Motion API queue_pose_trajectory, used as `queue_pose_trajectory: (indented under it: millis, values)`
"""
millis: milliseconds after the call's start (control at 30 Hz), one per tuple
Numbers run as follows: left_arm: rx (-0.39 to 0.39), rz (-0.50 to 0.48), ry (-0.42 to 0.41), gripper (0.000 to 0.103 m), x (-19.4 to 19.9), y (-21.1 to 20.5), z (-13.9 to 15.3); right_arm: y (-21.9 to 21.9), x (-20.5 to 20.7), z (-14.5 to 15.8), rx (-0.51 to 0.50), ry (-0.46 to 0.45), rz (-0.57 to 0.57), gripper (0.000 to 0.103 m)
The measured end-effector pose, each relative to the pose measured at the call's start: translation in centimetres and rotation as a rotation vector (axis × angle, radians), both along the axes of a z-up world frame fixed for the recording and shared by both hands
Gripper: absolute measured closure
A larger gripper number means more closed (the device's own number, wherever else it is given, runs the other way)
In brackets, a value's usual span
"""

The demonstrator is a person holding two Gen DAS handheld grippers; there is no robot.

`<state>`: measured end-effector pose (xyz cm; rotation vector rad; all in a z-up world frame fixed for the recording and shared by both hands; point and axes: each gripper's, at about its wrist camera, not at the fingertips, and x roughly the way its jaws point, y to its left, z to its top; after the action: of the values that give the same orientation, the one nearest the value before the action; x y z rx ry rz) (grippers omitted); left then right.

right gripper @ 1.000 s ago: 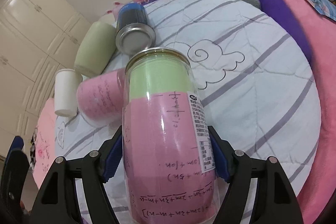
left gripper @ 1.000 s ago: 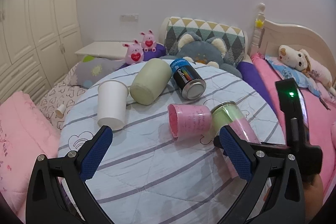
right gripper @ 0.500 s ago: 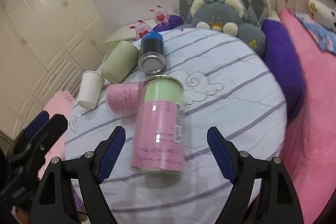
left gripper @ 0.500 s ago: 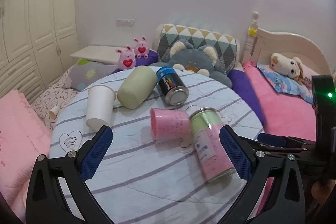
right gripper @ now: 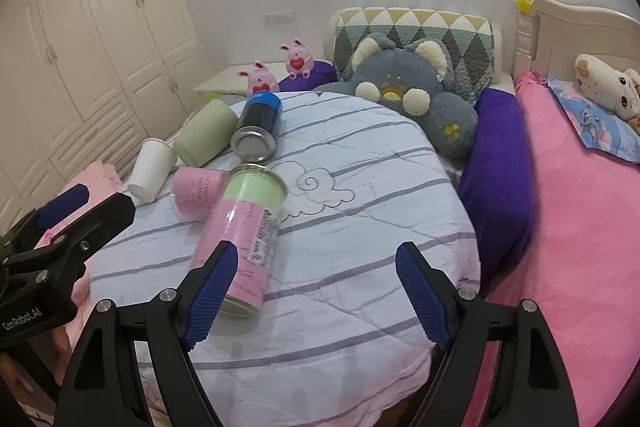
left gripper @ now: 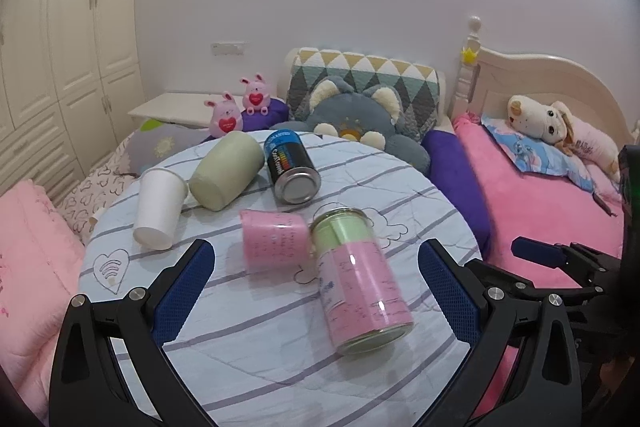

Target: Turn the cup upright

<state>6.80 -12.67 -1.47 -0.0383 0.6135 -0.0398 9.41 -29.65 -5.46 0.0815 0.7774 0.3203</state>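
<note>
A pink-and-green jar [left gripper: 362, 281] lies on its side near the front of the round striped table [left gripper: 280, 367], its green end touching a tipped pink cup [left gripper: 274, 245], released from the right gripper [right gripper: 318, 297], whose blue pads clamped it a second ago. That gripper has since pulled back toward the table's near edge, its jaws spread wide and holding nothing, the left pad [right gripper: 212, 293] now just in front of the jar's base in the right wrist view. The left gripper [left gripper: 316, 291] also stands wide open and empty over the front of the table, framing the cup and jar much as it did before. Farther back, a white paper cup [left gripper: 160, 209] stands mouth-down, beside a pale green cup [left gripper: 226, 175] on its side and a dark blue-topped can [left gripper: 290, 173], also toppled; all three sit where they were. A grey plush cat [right gripper: 416, 99] leans at the table's far edge.
</note>
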Motion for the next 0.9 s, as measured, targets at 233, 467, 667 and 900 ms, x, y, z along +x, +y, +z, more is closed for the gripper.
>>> queue_pose_trajectory:
  millis: [233,467,667,900]
  values:
    - [0.013,0.004,0.006,0.0,0.9,-1.9,0.0,-1.0,0.6,-0.3,-0.025,-0.019,0.007,0.02]
    - [0.026,0.02,0.026,0.0,2.2,-3.0,-0.7,-1.4,1.7,-0.7,-0.061,-0.028,0.029,0.02]
    - [0.044,0.026,0.041,0.0,3.0,-3.9,-1.3,-1.8,2.4,-1.1,-0.063,-0.029,0.043,0.02]
    - [0.04,0.031,0.064,0.0,3.8,-4.2,-1.9,-2.1,3.2,-1.7,-0.072,-0.022,0.05,0.02]
